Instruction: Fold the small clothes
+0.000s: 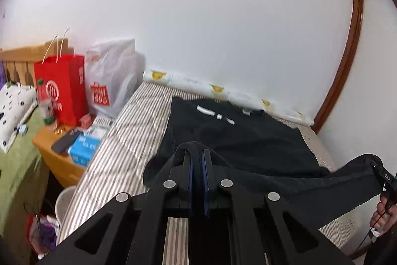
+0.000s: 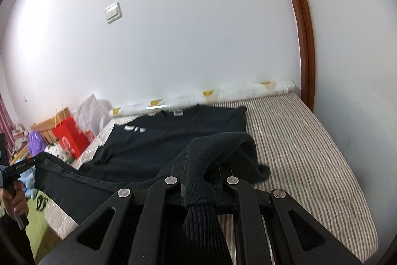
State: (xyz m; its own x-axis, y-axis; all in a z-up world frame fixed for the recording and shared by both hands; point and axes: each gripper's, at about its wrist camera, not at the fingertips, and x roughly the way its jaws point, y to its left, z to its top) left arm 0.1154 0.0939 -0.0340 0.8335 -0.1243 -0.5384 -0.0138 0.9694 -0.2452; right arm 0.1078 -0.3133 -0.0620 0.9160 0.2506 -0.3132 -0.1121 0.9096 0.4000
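Closest to my left camera, the left gripper (image 1: 197,160) has its fingers pressed together on the near hem of the black shirt (image 1: 235,138), so that corner lifts off the bed (image 1: 119,140). My right gripper (image 2: 207,165) is likewise closed, pinching the hem's other corner, with ribbed cloth bunched over its fingers (image 2: 196,180). I hold both corners apart to keep the hem taut between them; that should let me carry it toward the collar in one even fold. Beyond the hem, the shirt's chest lies flat on the bed, its collar just beside the paper roll (image 1: 223,91) against the wall
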